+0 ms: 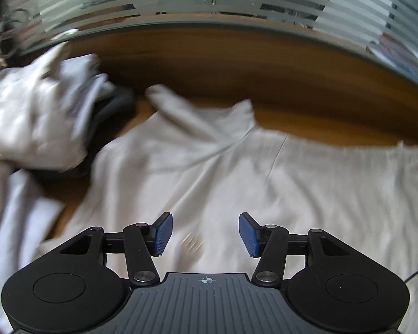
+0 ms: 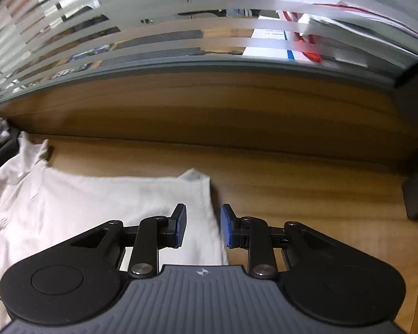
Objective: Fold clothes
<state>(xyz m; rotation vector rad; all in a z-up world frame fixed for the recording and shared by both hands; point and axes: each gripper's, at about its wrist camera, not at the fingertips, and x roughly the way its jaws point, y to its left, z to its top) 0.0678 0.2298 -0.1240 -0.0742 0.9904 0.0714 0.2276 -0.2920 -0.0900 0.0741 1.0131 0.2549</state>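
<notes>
Where the shirt (image 1: 237,172) lies spread flat on the wooden surface (image 1: 264,78), its pale cloth fills most of the near ground in the left wrist view, with a collar or sleeve end poking up at its far edge. In the right wrist view the shirt (image 2: 97,200) covers the near left, its right edge running down between the pads. The left gripper (image 1: 205,235) hangs over the middle of the shirt, jaws standing well apart with nothing between them. The right gripper (image 2: 203,226) hangs over the shirt's right edge, jaws partly open; the hem lies under the gap, and the pads do not press on it. To the left of the shirt sits a heap (image 1: 33,111) of light clothes over something dark, blurred. Bare surface (image 2: 320,194) lies to the right. A striped glass screen (image 2: 181,27) stands along the far edge.
</notes>
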